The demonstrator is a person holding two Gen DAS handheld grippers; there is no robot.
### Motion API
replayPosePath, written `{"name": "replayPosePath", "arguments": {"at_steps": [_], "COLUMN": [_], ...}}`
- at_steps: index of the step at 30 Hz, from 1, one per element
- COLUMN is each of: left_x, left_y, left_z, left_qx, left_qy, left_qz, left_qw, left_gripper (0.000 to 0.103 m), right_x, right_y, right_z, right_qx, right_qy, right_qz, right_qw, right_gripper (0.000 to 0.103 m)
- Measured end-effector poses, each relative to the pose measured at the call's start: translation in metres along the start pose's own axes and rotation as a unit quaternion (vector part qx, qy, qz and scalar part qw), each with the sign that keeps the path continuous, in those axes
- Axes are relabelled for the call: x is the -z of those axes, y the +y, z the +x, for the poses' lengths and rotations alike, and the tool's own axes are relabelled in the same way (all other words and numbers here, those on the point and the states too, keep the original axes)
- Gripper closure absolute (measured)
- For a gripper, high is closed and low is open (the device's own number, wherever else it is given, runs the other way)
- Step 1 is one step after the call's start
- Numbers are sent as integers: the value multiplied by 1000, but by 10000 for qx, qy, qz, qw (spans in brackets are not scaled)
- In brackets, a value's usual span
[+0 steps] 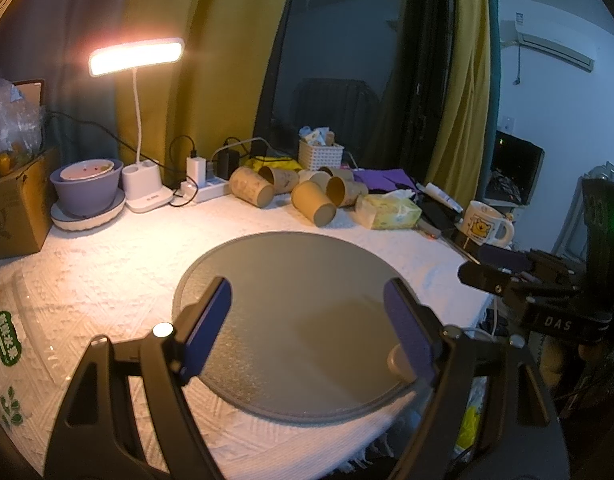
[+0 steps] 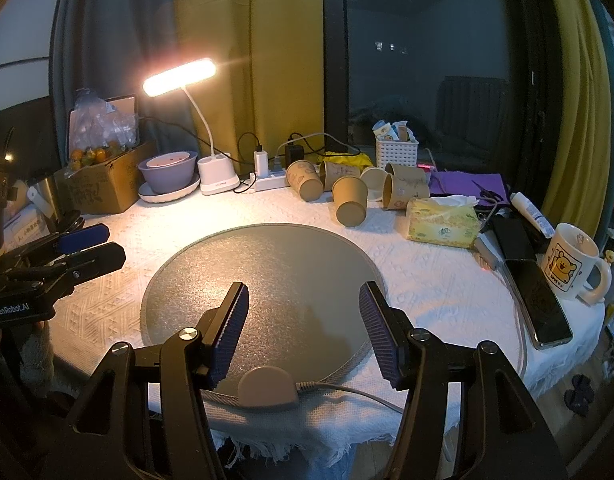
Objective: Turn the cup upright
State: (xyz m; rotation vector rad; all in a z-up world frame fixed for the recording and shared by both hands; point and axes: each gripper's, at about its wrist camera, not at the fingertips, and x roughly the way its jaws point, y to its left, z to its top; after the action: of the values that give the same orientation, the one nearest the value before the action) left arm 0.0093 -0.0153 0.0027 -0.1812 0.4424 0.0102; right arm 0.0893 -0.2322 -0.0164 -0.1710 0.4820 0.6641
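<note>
Several brown paper cups lie on their sides in a cluster at the back of the table; the nearest one (image 1: 313, 203) (image 2: 349, 200) points its base toward me. A round grey mat (image 1: 291, 280) (image 2: 267, 264) lies in the middle of the table. My left gripper (image 1: 307, 320) is open and empty above the mat's near side. My right gripper (image 2: 303, 320) is open and empty above the mat's near edge. Each gripper shows in the other's view: the right at the right edge (image 1: 491, 268), the left at the left edge (image 2: 95, 246).
A lit desk lamp (image 1: 137, 56) (image 2: 179, 76), purple bowl on a plate (image 1: 85, 190) (image 2: 169, 172), power strip (image 2: 267, 180), white basket (image 2: 397, 152), tissue pack (image 1: 389, 210) (image 2: 443, 224), phone (image 2: 547, 304), bear mug (image 1: 485, 224) (image 2: 573, 264) and cardboard box (image 1: 15, 208) ring the mat. A cable puck (image 2: 269, 386) sits at the mat's front edge.
</note>
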Motion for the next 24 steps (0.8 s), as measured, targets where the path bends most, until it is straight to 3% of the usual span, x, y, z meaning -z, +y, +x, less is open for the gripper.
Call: {"name": "replayPosePath", "arguments": {"at_steps": [15, 24], "left_x": [-1, -17], "left_y": [-2, -3], "left_z": [7, 39], "left_qx": [9, 74], "left_qy": [15, 86], "left_qz": [34, 32], "left_qw": [10000, 9999], "left_gripper": [23, 23], "right_x": [2, -6], "right_y": [-4, -17], "right_z": [3, 29], "right_qx": [20, 48], "right_qy": [10, 154], "right_qz": [-69, -215], "right_qw": [10000, 9996], "right_gripper": [42, 42]}}
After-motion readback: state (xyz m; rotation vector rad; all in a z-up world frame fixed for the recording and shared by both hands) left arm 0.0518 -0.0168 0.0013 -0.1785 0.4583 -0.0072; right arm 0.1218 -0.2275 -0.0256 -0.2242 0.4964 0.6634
